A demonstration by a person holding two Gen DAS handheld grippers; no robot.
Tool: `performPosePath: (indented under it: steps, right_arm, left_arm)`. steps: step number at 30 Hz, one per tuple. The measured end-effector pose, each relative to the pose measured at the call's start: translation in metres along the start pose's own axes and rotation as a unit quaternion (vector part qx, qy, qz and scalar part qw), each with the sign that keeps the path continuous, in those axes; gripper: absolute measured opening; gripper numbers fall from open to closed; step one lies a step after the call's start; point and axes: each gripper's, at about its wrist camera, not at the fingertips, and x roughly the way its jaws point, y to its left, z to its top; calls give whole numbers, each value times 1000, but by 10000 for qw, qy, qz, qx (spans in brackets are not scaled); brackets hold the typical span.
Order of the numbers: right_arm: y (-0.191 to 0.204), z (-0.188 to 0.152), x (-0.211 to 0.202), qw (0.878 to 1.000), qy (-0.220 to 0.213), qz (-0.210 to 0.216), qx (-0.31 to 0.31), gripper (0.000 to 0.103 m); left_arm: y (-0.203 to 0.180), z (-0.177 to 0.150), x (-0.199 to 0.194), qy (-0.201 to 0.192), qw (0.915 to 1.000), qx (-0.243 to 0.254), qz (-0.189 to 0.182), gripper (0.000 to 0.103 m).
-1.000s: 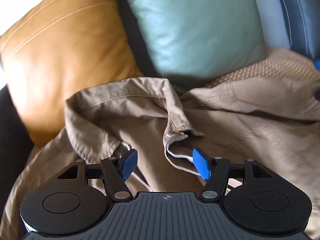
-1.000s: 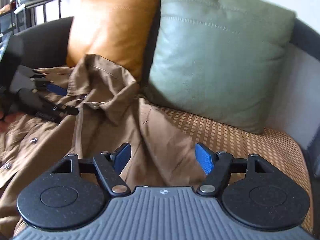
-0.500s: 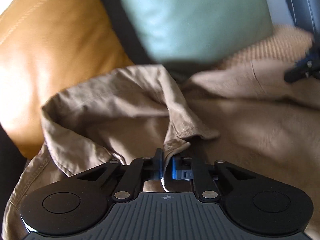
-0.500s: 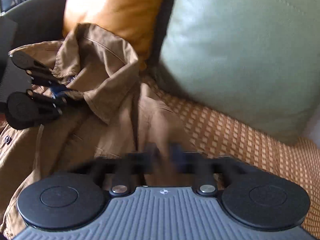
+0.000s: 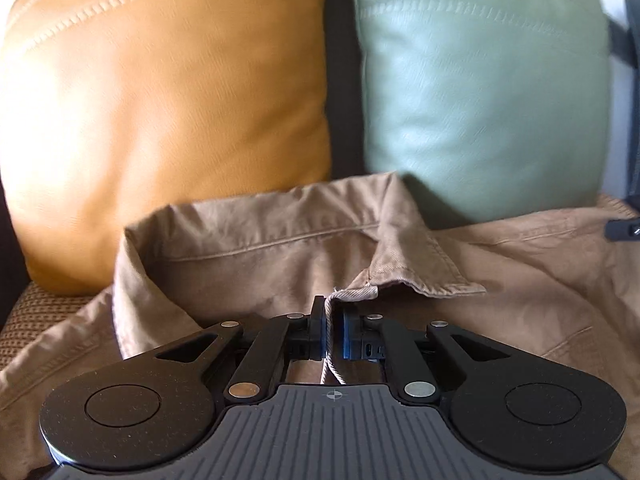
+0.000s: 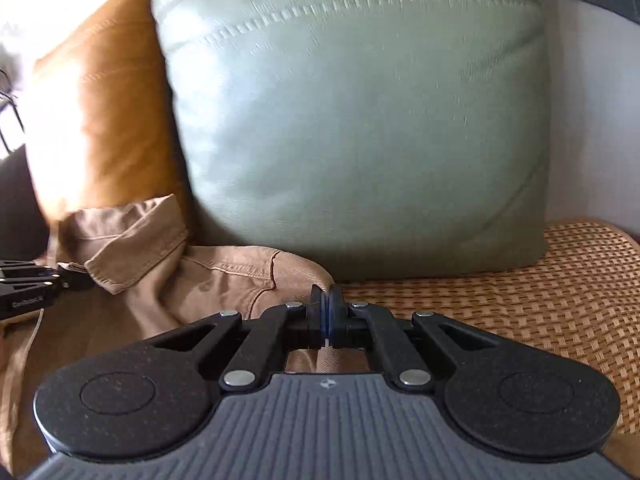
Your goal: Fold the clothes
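A tan collared shirt (image 5: 256, 264) lies crumpled on a woven sofa seat, collar toward the cushions. My left gripper (image 5: 329, 332) is shut on the shirt's front edge just below the collar tip. My right gripper (image 6: 329, 320) is shut on a fold of the shirt (image 6: 224, 280) at its right shoulder edge, next to the bare seat. The left gripper also shows in the right wrist view (image 6: 60, 278) at the far left, by the collar. A tip of the right gripper shows at the right edge of the left wrist view (image 5: 624, 230).
An orange leather cushion (image 5: 160, 120) and a pale green cushion (image 5: 480, 92) stand against the sofa back just behind the shirt. The woven brown seat cover (image 6: 540, 300) lies bare to the right. A dark sofa arm (image 6: 16, 208) is at the left.
Both grippers went from open to shut on the shirt. Both views have swung upward to face the cushions, and the collar area now looks pulled flatter between the grippers.
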Motion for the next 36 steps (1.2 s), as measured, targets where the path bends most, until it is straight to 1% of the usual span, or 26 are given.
performPosePath:
  steps: [2, 5, 6, 7, 9, 10, 11, 12, 13, 14, 15, 16, 17, 19, 20, 22, 24, 26, 29, 31, 34, 36]
  right_arm:
    - [-2, -4, 19, 9998, 82, -152, 47, 1]
    - [-8, -13, 48, 9988, 279, -399, 110, 1]
    - [-10, -16, 58, 9982, 345, -482, 131, 1]
    - [-12, -20, 68, 9975, 410, -561, 140, 1]
    - [-12, -27, 80, 9963, 509, -695, 71, 2]
    - [-11, -30, 81, 9960, 474, -755, 73, 5]
    - [-11, -32, 81, 9957, 437, -810, 81, 6]
    - [-10, -32, 77, 9957, 381, -835, 109, 9]
    - [-10, -31, 69, 9960, 277, -845, 122, 14]
    - [-9, -30, 56, 9960, 139, -877, 117, 21]
    - [-7, -30, 38, 9965, -5, -830, 85, 24]
    - [-5, -30, 20, 9970, -146, -763, 54, 30]
    - [-1, -33, -1, 9977, -272, -622, 29, 34]
    - [7, -48, -53, 9987, -412, -280, -95, 39]
    - [12, -59, -80, 9988, -455, -104, -178, 43]
    - [25, -90, -132, 9981, -473, 118, -372, 48]
    - [37, -128, -179, 9974, -435, 302, -497, 50]
    - [43, -164, -218, 9975, -328, 419, -474, 51]
    - [57, -215, -260, 9983, -103, 362, -447, 51]
    - [62, -245, -283, 9988, 64, 239, -423, 51]
    - [70, -284, -307, 9983, 301, -44, -507, 51]
    - [76, -304, -317, 9965, 451, -158, -685, 51]
  left_arm:
    - [0, -4, 19, 83, 10000, -26, 35, 5]
    - [0, -13, 47, 325, 9994, -14, 126, 8]
    - [0, -18, 54, 393, 9991, 7, 137, 12]
    - [-1, -20, 56, 366, 9992, 20, 174, 16]
    - [-2, -22, 57, 319, 9991, 69, 258, 28]
    - [0, -21, 52, 338, 9989, 140, 293, 34]
    - [2, -21, 46, 359, 9986, 216, 327, 49]
    - [4, -21, 41, 381, 9982, 292, 361, 55]
    - [7, -21, 30, 354, 9981, 351, 359, 55]
    - [10, -22, 15, 280, 9980, 420, 380, 58]
    - [14, -23, -2, 186, 9977, 517, 404, 58]
    - [16, -27, -22, 123, 9975, 593, 351, 58]
    - [17, -32, -44, 69, 9974, 662, 281, 59]
    - [22, -50, -92, -1, 9974, 719, 13, 60]
    - [25, -60, -115, 3, 9973, 724, -95, 62]
    - [25, -87, -157, 63, 9961, 807, -351, 62]
    - [20, -116, -199, 154, 9940, 936, -536, 62]
    - [10, -149, -235, 259, 9918, 1029, -718, 62]
    - [-11, -204, -285, 464, 9853, 1338, -957, 62]
    - [-27, -237, -303, 588, 9787, 1685, -1013, 62]
    - [-58, -276, -318, 590, 9679, 2298, -829, 62]
    - [-72, -292, -318, 484, 9626, 2575, -690, 62]
